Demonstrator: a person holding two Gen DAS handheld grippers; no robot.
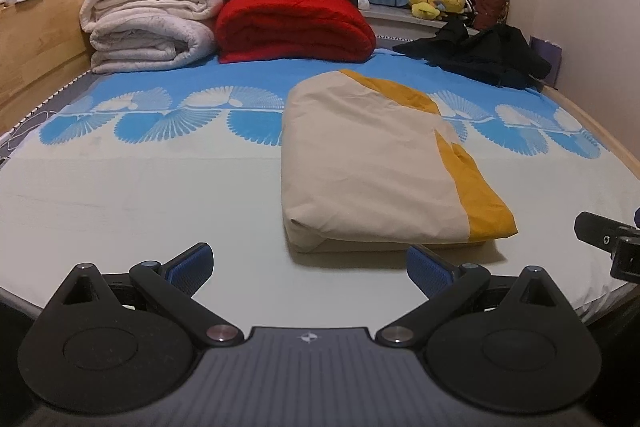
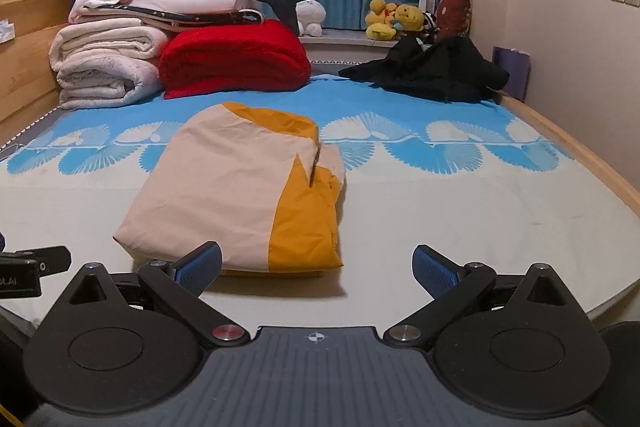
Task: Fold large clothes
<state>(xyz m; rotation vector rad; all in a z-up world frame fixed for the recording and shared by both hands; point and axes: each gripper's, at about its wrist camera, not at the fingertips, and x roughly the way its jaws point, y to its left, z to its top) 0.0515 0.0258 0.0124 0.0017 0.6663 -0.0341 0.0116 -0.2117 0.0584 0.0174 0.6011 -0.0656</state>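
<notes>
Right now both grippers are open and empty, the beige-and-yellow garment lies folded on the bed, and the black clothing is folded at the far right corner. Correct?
Not quite. The black clothing is a crumpled heap, not folded, as the right wrist view shows. The rest holds: left gripper and right gripper open and empty, beige-and-yellow garment folded on the bed.

folded garment [image 1: 372, 163] mid-bed on sheet [image 1: 140, 195] | blanket stack [image 1: 148, 27] far left by headboard [image 1: 36, 27] | quilt [image 1: 292, 27] right of stack | dark clothes [image 1: 480, 55] far right
</notes>
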